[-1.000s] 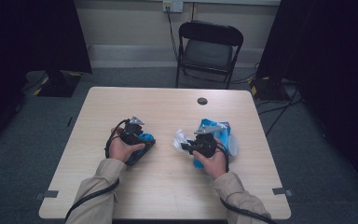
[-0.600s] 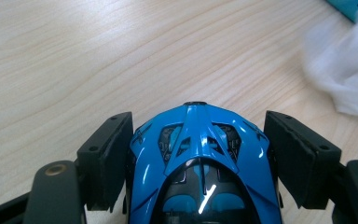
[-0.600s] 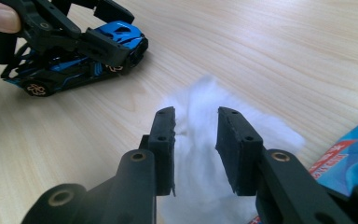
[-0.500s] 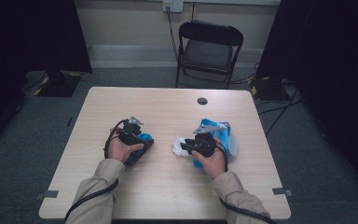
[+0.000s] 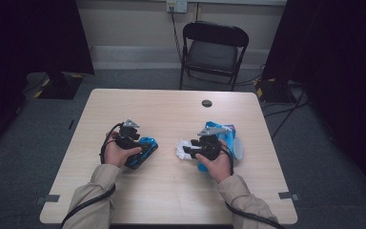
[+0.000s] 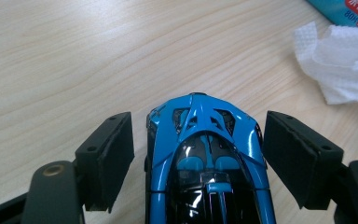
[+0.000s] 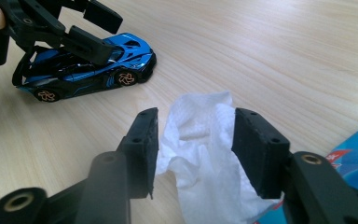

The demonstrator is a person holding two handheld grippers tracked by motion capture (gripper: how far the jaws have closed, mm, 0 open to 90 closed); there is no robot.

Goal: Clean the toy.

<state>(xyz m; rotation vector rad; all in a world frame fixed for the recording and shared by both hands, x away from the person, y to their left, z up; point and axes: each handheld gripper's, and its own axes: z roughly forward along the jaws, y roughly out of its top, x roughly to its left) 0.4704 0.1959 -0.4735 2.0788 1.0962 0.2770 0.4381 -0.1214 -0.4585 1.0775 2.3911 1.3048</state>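
Observation:
A glossy blue and black toy car (image 6: pixel 205 154) stands on the wooden table (image 5: pixel 171 191). My left gripper (image 6: pixel 198 154) straddles the car's front end, with a gap between each pad and the bodywork, so it is open. The car (image 7: pixel 84 70) also appears under that gripper (image 7: pixel 98 32) in the right gripper view. A crumpled white wipe (image 7: pixel 200 126) lies between the pads of my right gripper (image 7: pixel 196 149), whose jaws have just been opening and stand apart from it. From above, the car (image 5: pixel 143 150) is left of centre and the wipe (image 5: pixel 183 149) is right of it.
A blue pack of wipes (image 5: pixel 228 136) lies on the table under my right hand. A small black round cap (image 5: pixel 207 103) sits near the far edge. A black folding chair (image 5: pixel 214 52) stands behind the table, and dark curtains hang on both sides.
The right gripper's jaws have spread apart around the white wipe, which has settled slightly lower by the pack. The left gripper and the car have not moved.

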